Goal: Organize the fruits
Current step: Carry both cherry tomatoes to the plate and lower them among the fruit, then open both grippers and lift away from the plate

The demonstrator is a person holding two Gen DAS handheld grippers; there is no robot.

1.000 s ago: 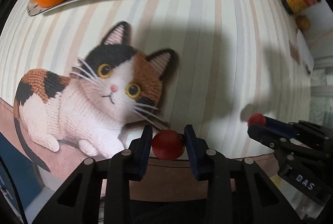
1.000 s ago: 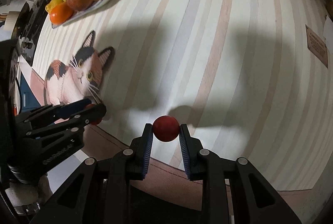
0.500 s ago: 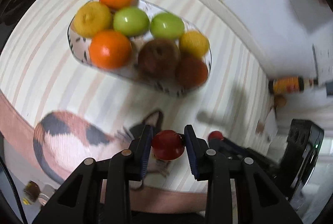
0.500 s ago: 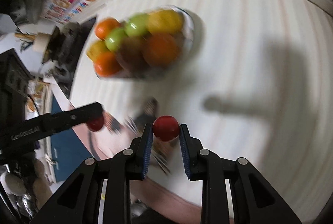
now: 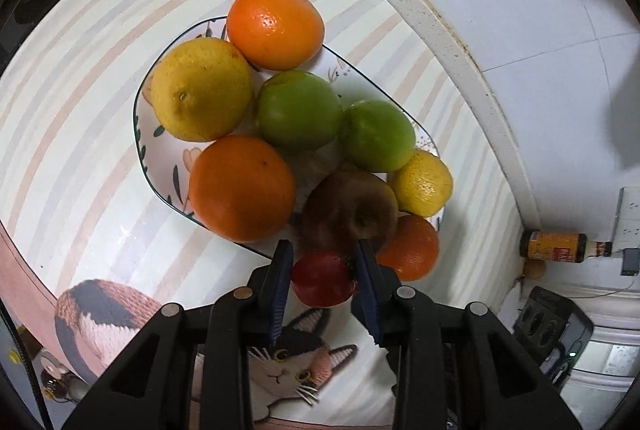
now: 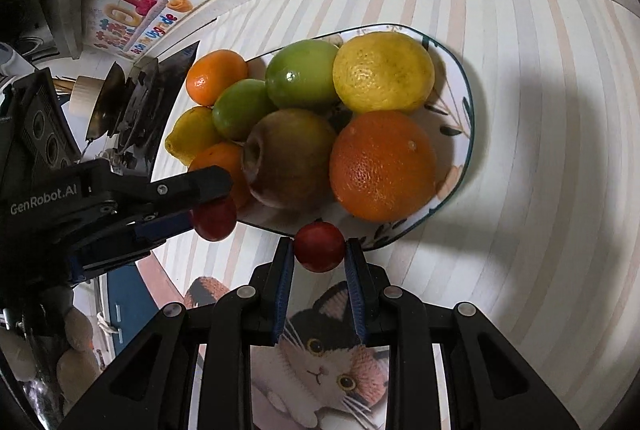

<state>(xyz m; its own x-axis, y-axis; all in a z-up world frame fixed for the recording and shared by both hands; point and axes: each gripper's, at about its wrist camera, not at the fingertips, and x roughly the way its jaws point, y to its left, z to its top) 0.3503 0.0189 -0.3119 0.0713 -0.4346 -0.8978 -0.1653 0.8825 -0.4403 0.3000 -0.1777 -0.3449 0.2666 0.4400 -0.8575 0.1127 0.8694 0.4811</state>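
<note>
Each gripper (image 5: pixel 323 270) (image 6: pixel 319 250) clamps a small red fruit (image 5: pixel 323 280) (image 6: pixel 319 246), seemingly over the crowded plate's (image 6: pixel 466 134) near rim.

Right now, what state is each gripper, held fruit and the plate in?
Left gripper: shut on a small red fruit, near the plate's edge.
Right gripper: shut on another small red fruit, at the plate's near rim.
Plate: flat on the striped cloth, piled with oranges, lemons, green fruits and a brownish apple.
Bottle: lying on its side by the wall.
</note>
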